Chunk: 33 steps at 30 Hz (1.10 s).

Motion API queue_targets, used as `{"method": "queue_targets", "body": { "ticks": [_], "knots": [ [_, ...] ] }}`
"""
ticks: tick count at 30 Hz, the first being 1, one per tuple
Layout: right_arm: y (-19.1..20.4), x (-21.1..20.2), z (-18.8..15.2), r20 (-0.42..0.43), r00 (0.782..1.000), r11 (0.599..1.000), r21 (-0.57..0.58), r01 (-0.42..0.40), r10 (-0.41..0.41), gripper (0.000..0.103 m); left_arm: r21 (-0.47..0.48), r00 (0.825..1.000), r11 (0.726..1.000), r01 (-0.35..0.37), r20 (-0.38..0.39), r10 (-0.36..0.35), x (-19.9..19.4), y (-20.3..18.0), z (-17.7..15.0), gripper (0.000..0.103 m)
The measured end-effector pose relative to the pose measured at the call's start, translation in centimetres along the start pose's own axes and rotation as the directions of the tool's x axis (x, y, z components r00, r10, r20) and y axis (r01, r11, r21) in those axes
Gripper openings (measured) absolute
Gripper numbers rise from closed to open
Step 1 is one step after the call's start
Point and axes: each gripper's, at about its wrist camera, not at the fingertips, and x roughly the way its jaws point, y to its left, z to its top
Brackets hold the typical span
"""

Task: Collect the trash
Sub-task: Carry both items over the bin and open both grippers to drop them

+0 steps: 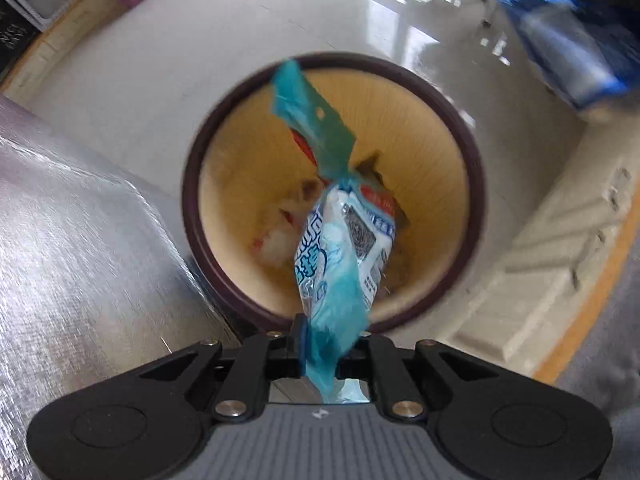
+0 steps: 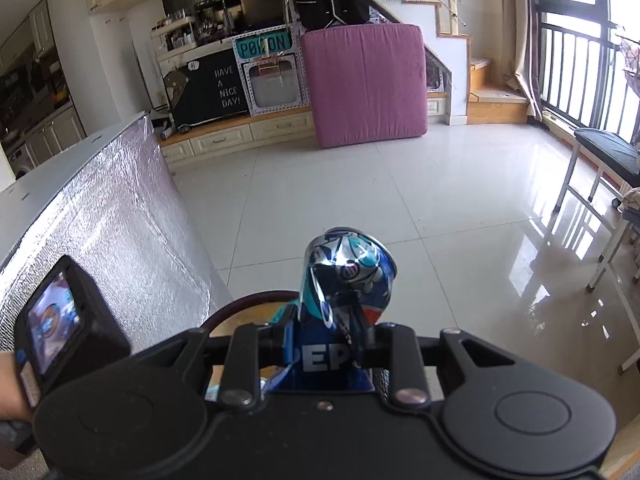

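I am dangling a teal snack wrapper (image 1: 340, 240) from my tightly closed left gripper (image 1: 320, 344) directly above the bin (image 1: 460, 128), while my right gripper (image 2: 326, 340) is clamping a crushed can (image 2: 348, 276) that risks missing the rim beneath it.

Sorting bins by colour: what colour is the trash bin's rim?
Dark maroon rim, tan-yellow inside; left wrist view shows it best.

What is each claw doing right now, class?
Left claw: shut on a wrapper, over the bin.
Right claw: shut on a can.
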Motion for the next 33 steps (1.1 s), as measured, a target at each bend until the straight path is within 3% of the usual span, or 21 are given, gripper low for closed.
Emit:
{"method": "queue_targets", "body": {
  "ticks": [7, 14, 22, 26, 33],
  "knots": [
    [0.6, 0.4, 0.3, -0.007, 1.0, 1.0, -0.012, -0.01, 0.01, 0.028, 0.007, 0.996, 0.996, 0.086, 0.024, -0.087, -3.8, -1.0, -2.6, 0.012],
    [0.1, -0.7, 0.1, 0.018, 1.0, 1.0, 0.004, -0.008, 0.008, 0.028, -0.024, 0.998, 0.999, 0.036, 0.058, -0.035, -4.7, -0.4, -1.1, 0.012],
    [0.1, 0.4, -0.5, -0.039, 0.999, 1.0, -0.01, -0.023, 0.023, 0.028, -0.037, 0.997, 0.998, -0.047, 0.054, 0.049, -0.3, 1.0, 4.0, 0.013],
    [0.4, 2.0, -0.7, -0.101, 0.994, 0.999, -0.019, -0.031, 0.029, 0.028, -0.063, 0.998, 0.997, -0.04, 0.055, 0.044, 2.6, 1.3, 6.1, 0.013],
    [1.5, 5.7, -0.3, -0.187, 0.982, 0.995, -0.095, -0.004, -0.014, 0.028, 0.086, 0.991, 0.989, -0.121, -0.044, 0.125, 8.1, -0.5, 7.1, 0.013]
  ]
}}
